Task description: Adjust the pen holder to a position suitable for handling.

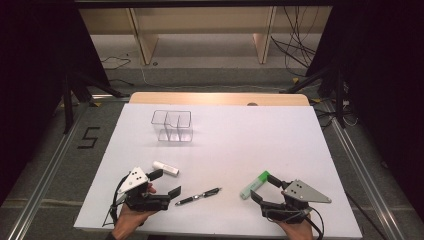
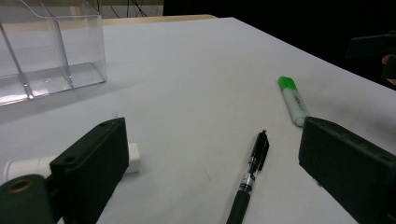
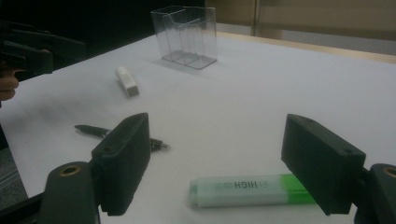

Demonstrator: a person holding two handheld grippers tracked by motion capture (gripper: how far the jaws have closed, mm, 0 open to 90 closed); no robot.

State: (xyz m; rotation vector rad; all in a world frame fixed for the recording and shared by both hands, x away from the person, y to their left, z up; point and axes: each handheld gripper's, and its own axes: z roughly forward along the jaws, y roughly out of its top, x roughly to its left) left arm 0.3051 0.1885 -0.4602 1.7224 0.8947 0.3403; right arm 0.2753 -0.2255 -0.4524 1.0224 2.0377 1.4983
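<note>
A green-capped highlighter [image 1: 255, 184] lies on the white table [image 1: 225, 140] near the front right. My right gripper [image 1: 265, 188] stands open around its capped end, and its jaws [image 3: 217, 126] do not touch the highlighter [image 3: 243, 190]. A black pen [image 1: 198, 196] lies at front centre. A short white tube [image 1: 166, 168] rests to its left. My left gripper [image 1: 166, 183] is open between tube and pen. Along its jaws [image 2: 212, 128] I see the pen [image 2: 254, 168] ahead and the tube [image 2: 133, 158] partly hidden behind the left jaw.
A clear plastic organizer [image 1: 172, 126] with upright compartments stands toward the back left of the table. Bare white surface spreads between it and the pens. A wooden strip [image 1: 220, 98] runs along the far edge, with shelf legs and cables on the floor beyond.
</note>
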